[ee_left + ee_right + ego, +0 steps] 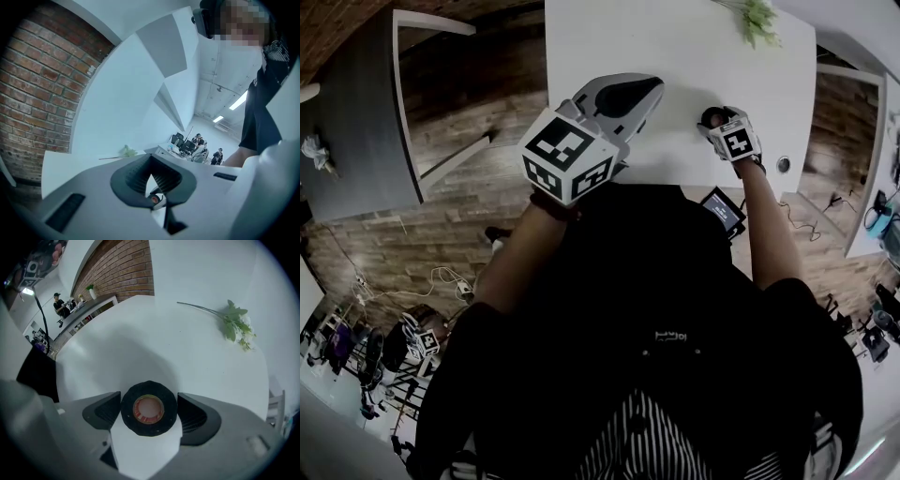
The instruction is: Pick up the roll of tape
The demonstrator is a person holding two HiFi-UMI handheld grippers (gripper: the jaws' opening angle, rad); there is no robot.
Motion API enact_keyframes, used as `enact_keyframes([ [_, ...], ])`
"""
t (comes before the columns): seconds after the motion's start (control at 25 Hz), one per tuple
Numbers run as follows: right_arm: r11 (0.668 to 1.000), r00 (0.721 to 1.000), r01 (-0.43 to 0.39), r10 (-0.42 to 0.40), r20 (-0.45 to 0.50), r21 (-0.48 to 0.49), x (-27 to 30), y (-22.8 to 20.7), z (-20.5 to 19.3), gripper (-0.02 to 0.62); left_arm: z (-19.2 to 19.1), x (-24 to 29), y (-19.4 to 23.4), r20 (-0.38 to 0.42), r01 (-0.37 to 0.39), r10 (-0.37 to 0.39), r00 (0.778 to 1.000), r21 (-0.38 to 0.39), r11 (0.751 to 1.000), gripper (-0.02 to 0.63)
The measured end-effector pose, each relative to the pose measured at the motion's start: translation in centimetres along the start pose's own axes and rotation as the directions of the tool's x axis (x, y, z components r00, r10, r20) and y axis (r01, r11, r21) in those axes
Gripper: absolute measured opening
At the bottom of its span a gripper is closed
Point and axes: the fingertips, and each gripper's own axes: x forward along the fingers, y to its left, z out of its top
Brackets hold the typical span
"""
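Observation:
The black roll of tape, with a reddish core, lies flat on the white table. My right gripper straddles it, and both dark pads touch its sides, so it is shut on the roll. In the head view the tape peeks out just past the right gripper, near the table's front edge. My left gripper hangs above that front edge, tilted up, with nothing held. In the left gripper view its pads meet in a narrow V, so the left gripper is shut.
A green plant sprig lies at the table's far right. A small round fitting sits by the front right corner. A lit screen shows below the edge. A grey table stands to the left.

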Motion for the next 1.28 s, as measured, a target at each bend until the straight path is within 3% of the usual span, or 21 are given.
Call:
enact_keyframes([
  [0.44, 1.000, 1.000, -0.009, 0.009, -0.030, -0.016, 0.1, 0.1, 0.1, 0.354, -0.4, 0.7, -1.6, 0.002, 0.025, -0.025, 1.000, -0.003, 1.000, 0.003],
  [0.84, 0.998, 0.999, 0.019, -0.022, -0.040, -0.059, 0.6, -1.2, -0.2, 0.351, -1.8, 0.2, -3.4, 0.005, -0.013, 0.013, 1.000, -0.004, 1.000, 0.003],
  [1.08, 0.995, 1.000, -0.029, 0.028, -0.010, -0.100, 0.9, -0.7, 0.1, 0.350, -1.8, -0.8, -4.8, -0.001, -0.050, 0.050, 0.999, 0.023, 0.998, 0.003],
  [1.28, 0.992, 0.990, -0.122, 0.121, 0.068, 0.010, 0.0, -1.3, 0.2, 0.350, -2.1, -2.1, -6.1, 0.002, -0.098, 0.098, 0.995, 0.044, 0.994, 0.003],
])
